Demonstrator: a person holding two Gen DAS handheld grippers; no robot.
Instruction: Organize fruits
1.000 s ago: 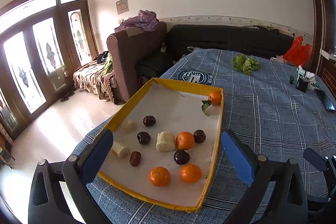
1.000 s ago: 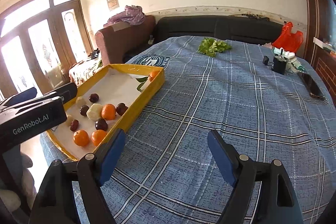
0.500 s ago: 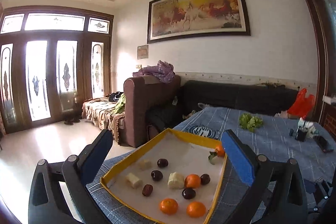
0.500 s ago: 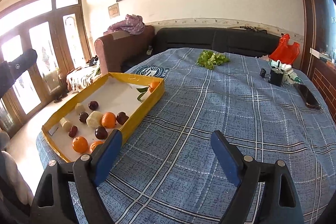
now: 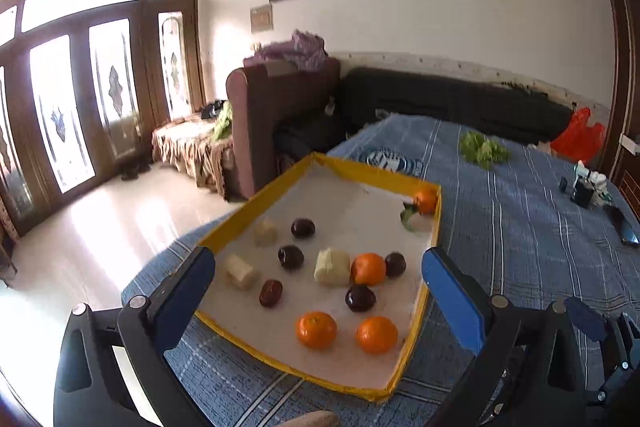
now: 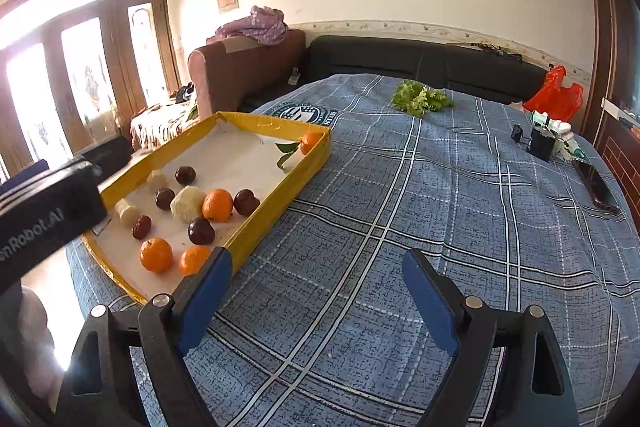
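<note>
fruit tray (image 5: 416, 311), both jaws spread, empty

both wrist cams fwd, share tray (image 5: 416, 327)

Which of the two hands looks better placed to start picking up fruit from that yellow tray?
Left. The left gripper is open facing the yellow-rimmed tray; the right gripper faces bare blue plaid cloth.
</note>
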